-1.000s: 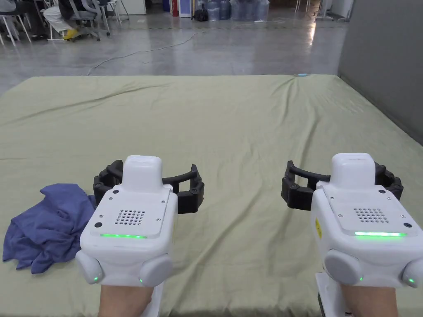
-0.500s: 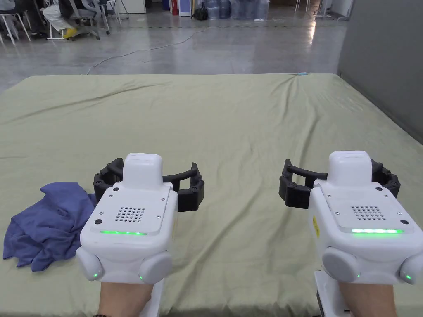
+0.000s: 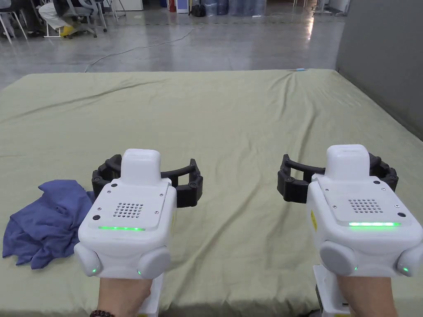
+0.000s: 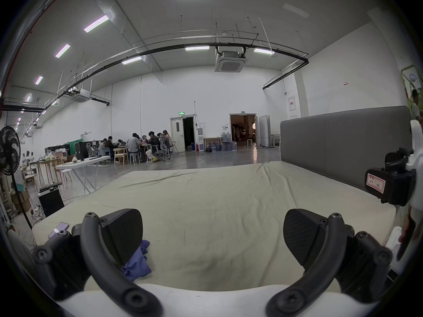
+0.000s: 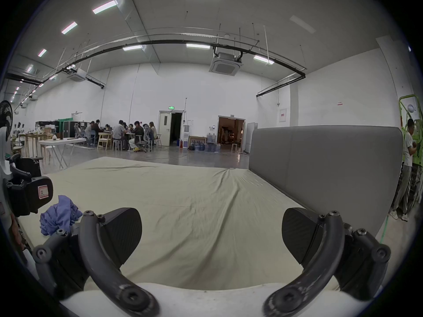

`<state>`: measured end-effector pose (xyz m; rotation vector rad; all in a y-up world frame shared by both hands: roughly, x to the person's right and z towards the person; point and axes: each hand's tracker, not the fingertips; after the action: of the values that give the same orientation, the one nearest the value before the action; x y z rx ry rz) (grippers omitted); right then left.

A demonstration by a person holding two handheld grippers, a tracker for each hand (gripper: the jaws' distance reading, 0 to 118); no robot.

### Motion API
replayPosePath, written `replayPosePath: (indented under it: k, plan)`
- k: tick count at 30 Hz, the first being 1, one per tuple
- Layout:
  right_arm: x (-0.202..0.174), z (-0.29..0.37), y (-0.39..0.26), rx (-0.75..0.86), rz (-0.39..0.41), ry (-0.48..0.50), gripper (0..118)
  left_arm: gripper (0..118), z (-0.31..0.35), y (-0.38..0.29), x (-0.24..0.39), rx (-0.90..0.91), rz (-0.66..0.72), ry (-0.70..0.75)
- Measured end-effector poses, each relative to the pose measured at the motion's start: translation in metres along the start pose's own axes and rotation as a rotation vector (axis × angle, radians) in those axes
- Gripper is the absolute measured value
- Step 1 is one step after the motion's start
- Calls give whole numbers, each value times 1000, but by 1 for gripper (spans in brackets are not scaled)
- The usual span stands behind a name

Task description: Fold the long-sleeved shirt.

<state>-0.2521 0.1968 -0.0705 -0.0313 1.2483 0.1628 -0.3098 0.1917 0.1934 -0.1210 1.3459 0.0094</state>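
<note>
Shirt crumpled just left of left claw; both claws spread wide, empty.

I see a wide bed covered with a wrinkled olive-green sheet, a grey headboard along its right edge. A crumpled blue shirt lies in a heap on the sheet near the bed's front left corner. A small light-blue object sits at the far edge.
</note>
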Motion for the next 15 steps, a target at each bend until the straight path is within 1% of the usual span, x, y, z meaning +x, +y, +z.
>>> replayPosePath:
  k: [15]
  plan:
    - [4,0,1,-4,-3,-5,118,118,0,3,2,3,0,-9]
